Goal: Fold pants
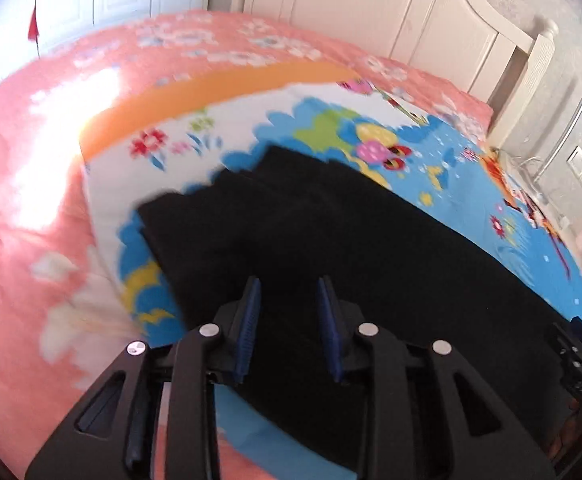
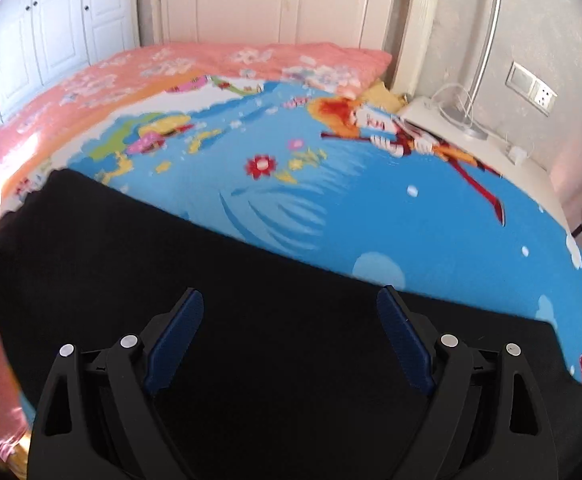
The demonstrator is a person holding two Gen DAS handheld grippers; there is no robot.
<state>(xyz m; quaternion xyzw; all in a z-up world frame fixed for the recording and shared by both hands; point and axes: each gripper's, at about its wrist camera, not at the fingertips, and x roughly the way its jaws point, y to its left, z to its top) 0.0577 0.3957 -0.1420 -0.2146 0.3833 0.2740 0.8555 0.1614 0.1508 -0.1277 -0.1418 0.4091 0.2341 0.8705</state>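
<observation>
Where they lie: black pants (image 1: 331,240) spread flat on a cartoon-print blanket (image 2: 411,220) over a pink quilt (image 1: 31,240).
Left gripper (image 1: 289,300): tilted down above the cloth, jaws narrowly parted, gripping nothing.
Right gripper (image 2: 291,320): tilted down, jaws spread wide, empty.
Edges: blanket bare beyond the pants' far edge.
Right view only: nightstand (image 2: 471,136).

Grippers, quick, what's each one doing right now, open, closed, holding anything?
Left gripper: open, narrow gap, nothing held, above the black pants.
Right gripper: wide open, empty, over the pants.
</observation>
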